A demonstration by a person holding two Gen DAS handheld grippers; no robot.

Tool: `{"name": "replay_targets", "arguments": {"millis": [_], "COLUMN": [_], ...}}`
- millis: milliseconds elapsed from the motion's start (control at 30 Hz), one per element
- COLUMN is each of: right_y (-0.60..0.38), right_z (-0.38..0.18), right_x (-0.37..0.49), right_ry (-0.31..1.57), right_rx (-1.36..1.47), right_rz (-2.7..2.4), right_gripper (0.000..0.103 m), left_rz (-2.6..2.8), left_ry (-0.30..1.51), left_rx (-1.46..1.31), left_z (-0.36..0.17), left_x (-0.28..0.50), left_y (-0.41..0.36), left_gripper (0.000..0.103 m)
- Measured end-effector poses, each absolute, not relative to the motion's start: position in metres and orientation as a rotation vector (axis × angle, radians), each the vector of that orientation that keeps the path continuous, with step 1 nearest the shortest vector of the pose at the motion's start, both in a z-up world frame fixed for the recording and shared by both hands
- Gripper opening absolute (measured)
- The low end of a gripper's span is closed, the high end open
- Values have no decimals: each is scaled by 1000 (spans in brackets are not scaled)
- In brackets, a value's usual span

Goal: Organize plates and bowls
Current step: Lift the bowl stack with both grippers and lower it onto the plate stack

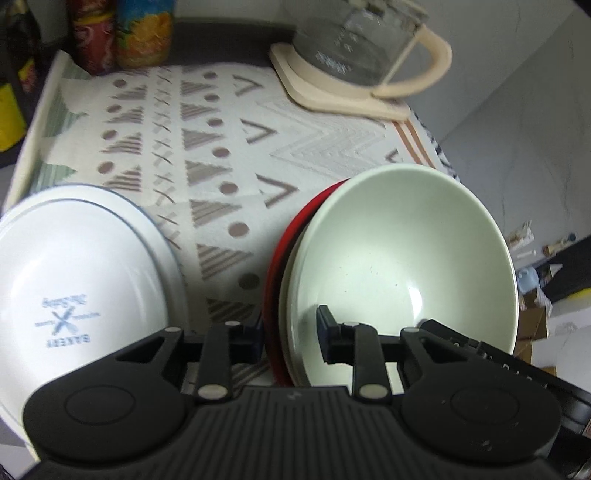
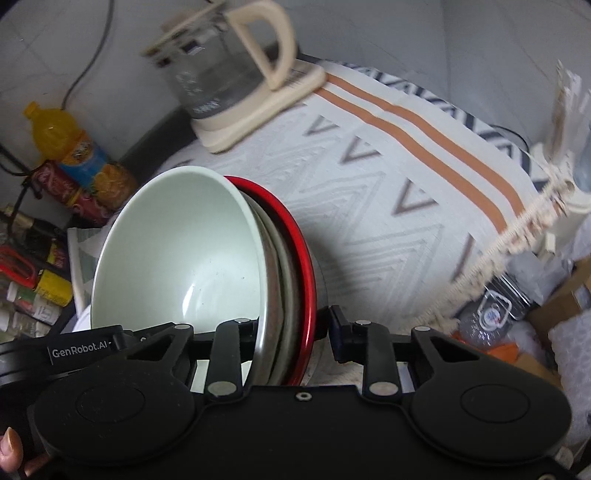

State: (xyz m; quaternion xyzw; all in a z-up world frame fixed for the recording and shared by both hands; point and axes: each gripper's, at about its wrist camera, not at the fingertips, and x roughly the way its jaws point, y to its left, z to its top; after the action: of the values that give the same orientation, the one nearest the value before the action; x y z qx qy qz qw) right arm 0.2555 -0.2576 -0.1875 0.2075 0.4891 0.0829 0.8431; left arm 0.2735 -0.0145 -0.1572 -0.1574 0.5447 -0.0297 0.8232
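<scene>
A pale green bowl (image 1: pixel 399 254) is nested with a grey bowl and a red bowl (image 1: pixel 291 236), tilted up on edge above the patterned cloth. My left gripper (image 1: pixel 290 332) is shut on the near rim of this stack, one finger inside the green bowl. My right gripper (image 2: pixel 291 332) is shut on the same stack (image 2: pixel 184 251) from the other side, its jaws around the red rim (image 2: pixel 306 266). A white plate (image 1: pixel 77 273) with blue print lies at the left, next to my left gripper.
A glass kettle (image 1: pixel 354 48) on a cream base stands at the far edge of the cloth-covered table (image 1: pixel 221 147). Bottles and cans (image 1: pixel 122 33) stand at the far left. Boxes and clutter lie off the table's right side (image 2: pixel 517 310).
</scene>
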Motion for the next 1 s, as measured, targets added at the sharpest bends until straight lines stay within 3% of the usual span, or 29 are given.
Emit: {"name": "replay_targets", "arguments": {"millis": [400,1000], "right_y": [-221,-143], "right_z": [-151,-136], "right_x": [263,258], "right_ry": [957,963], "right_rx": [392,284], "right_rz": [324,542], "right_gripper": [28,28], "left_rz": [52,269], "left_ry": [1049,965], "left_rx": [-392,-509], "left_z": [-120,-111], "left_x": [248,192], "left_y": [24,92], "left_gripper": [27,27]}}
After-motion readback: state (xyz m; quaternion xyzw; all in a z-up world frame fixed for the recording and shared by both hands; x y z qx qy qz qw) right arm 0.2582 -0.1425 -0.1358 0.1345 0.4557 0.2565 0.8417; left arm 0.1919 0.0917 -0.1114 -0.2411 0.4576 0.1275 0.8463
